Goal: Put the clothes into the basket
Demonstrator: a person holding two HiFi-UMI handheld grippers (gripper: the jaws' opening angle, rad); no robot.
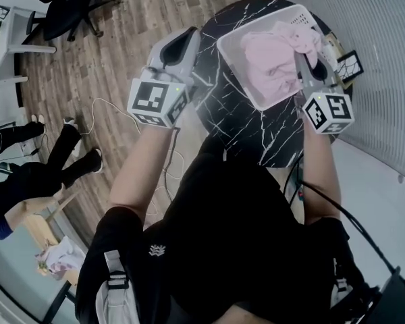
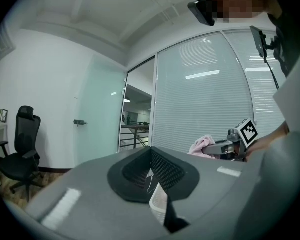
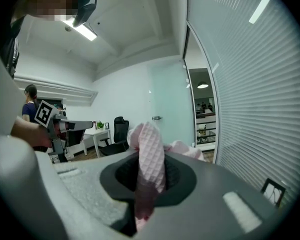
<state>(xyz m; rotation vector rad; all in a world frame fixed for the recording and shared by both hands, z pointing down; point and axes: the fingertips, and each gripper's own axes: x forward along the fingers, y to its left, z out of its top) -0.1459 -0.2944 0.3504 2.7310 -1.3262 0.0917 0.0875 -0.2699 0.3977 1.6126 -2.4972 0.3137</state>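
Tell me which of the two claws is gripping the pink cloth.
The right claw: pink cloth is pinched between its jaws. The left claw instead grips the rim of the white basket.

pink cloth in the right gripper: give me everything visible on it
The pink waffle-textured cloth is soft, crumpled fabric, light pink all over. One fold is pinched between the closed jaws of the right gripper and stands up past them. The rest lies bunched in the white mesh plastic basket on the black marbled round table, filling most of it. As far as shows, it touches only the jaws and the basket.
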